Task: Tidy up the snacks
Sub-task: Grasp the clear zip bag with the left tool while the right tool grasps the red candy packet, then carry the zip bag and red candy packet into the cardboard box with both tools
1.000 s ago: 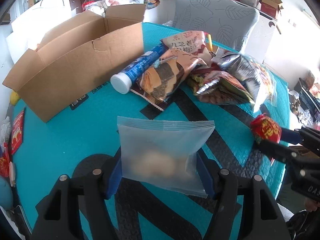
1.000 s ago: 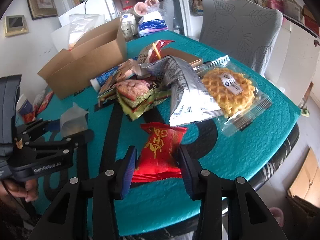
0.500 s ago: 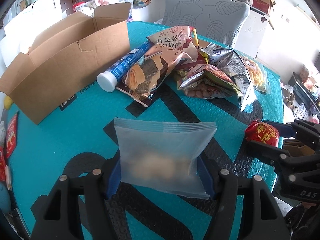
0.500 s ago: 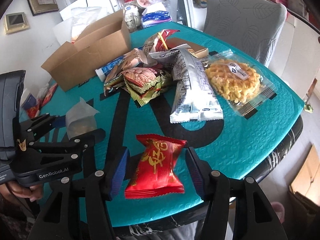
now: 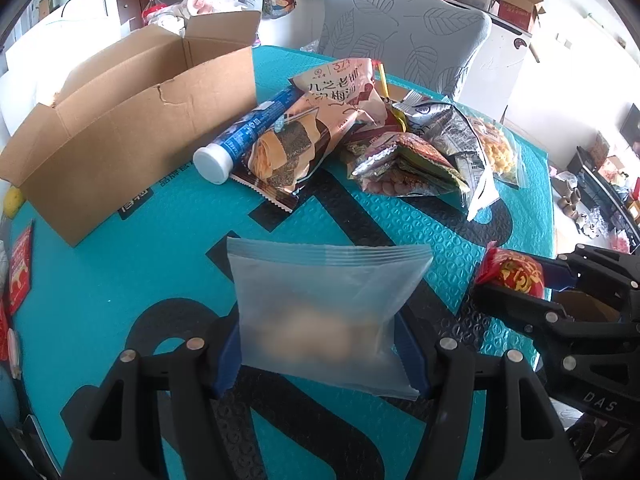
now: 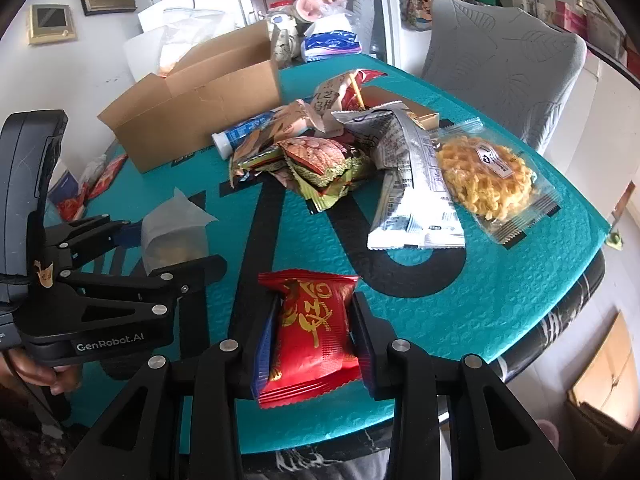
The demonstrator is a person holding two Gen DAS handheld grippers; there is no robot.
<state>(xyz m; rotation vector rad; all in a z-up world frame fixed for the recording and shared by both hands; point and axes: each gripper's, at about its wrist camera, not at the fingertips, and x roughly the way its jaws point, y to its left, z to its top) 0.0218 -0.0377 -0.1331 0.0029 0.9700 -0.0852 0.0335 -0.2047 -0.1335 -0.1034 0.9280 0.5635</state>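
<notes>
A frosted clear zip bag (image 5: 320,300) with pale snacks inside stands between the blue pads of my left gripper (image 5: 320,360), which is shut on its lower part just above the teal table mat (image 5: 100,292). In the right wrist view the same bag (image 6: 176,228) shows at the left in that gripper (image 6: 172,248). My right gripper (image 6: 312,344) is shut on a red packet with gold lettering (image 6: 316,320), pads pressing both its sides. The left wrist view shows that packet (image 5: 512,274) at the right edge. An open cardboard box (image 5: 132,120) stands at the back left.
A pile of snacks lies mid-table: a blue tube (image 5: 244,140), a seaweed-roll packet (image 5: 296,148), a green-edged nut packet (image 6: 320,164), a silver packet (image 6: 412,184) and a bagged waffle (image 6: 488,176). A grey chair (image 5: 408,44) stands behind the table. Red packets lie at the left edge.
The right gripper's jaws spread wide around the red packet half a second ago and have since closed back on it. The left gripper keeps its hold on the frosted bag.
</notes>
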